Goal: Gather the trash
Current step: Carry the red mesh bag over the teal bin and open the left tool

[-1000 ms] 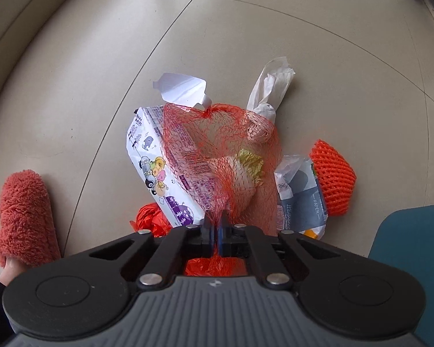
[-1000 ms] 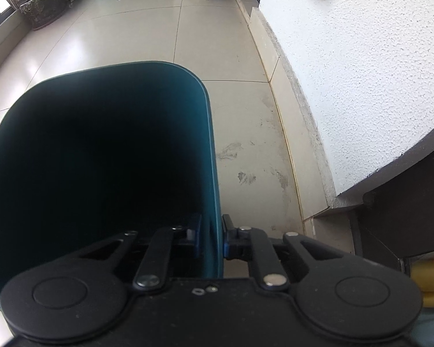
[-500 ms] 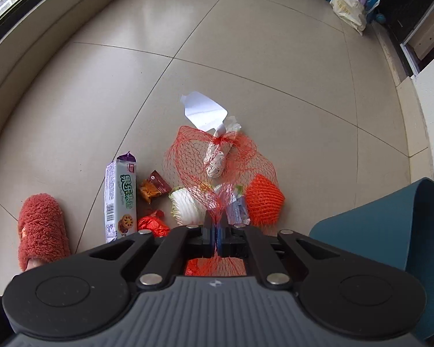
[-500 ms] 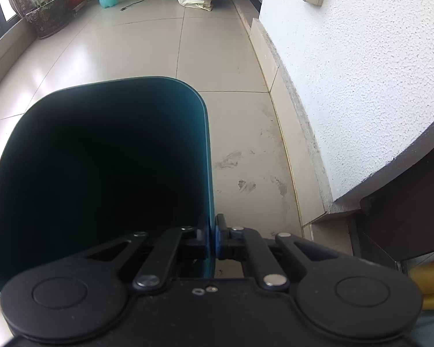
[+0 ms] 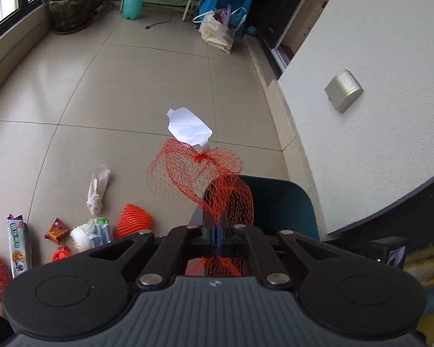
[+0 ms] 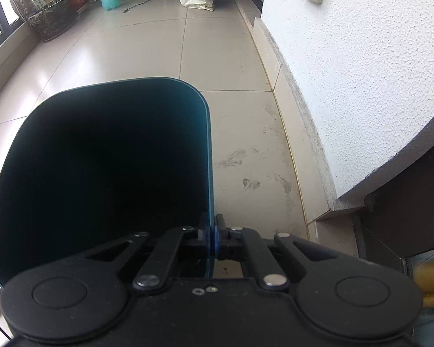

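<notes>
Left hand-held gripper (image 5: 216,225): jaws fully closed, pinching the limp red plastic mesh net bag (image 5: 199,173), which hangs clear of the floor with its white paper tag (image 5: 189,127) at 12 o'clock.

Right hand-held gripper (image 6: 212,235): jaws clamped on the right rim of the dark teal plastic waste bin (image 6: 208,144).

Risk: the net is snag-prone; it may catch on the pads at release, or drape over the rim and fall outside.

Bin interior is dark; contents cannot be told.

Wrappers, a tissue and an orange foam fruit sleeve (image 5: 133,221) lie on the beige tiled floor (image 5: 124,92) at 9 o'clock, uncollected.
</notes>
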{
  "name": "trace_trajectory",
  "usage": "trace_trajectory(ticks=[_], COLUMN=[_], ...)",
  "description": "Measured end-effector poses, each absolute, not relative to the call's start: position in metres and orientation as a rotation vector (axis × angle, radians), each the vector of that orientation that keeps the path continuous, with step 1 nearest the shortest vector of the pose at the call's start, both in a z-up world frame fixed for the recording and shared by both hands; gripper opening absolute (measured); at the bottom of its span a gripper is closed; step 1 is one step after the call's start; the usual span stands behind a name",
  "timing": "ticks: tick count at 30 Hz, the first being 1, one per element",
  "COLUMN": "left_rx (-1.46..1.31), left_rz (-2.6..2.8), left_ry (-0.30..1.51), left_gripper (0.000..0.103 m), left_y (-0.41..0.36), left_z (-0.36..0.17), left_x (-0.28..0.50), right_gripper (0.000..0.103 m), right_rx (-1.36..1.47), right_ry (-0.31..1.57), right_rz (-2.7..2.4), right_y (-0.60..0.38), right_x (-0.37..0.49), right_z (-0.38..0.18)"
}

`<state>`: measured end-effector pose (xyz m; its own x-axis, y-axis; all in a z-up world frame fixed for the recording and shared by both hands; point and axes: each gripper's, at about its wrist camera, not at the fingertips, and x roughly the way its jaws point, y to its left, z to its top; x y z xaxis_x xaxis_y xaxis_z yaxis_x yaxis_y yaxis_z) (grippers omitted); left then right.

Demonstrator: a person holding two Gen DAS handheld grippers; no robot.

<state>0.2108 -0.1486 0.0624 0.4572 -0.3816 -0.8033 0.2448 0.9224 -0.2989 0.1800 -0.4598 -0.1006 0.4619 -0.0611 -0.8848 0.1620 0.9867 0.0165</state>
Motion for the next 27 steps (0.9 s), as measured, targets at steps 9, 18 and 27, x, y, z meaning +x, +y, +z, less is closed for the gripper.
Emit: trace_trajectory(ticks=[9,18,27], left_rx=[-0.031,0.081,0.199], left_rz=[-0.490,-0.447,-0.454], left_ry=[1.067,1.162,1.272], left_gripper=[0.001,0.002,0.002], left_y=[-0.242,-0.283,-0.306], left_z=[0.020,-0.067,-0.114], left_x=[0.207,0.234,0.240], right_gripper=[0.002,0.002,0.002], right_rx=[0.104,0.115,0.131], right_ry=[1.074,1.068,1.066], right_rz=[-0.122,-0.111,-0.104], right_y=[-0.461,-0.462,-0.467], right_x=[0.178,0.176,0.175], right_z=[-0.103,-0.103,-0.105])
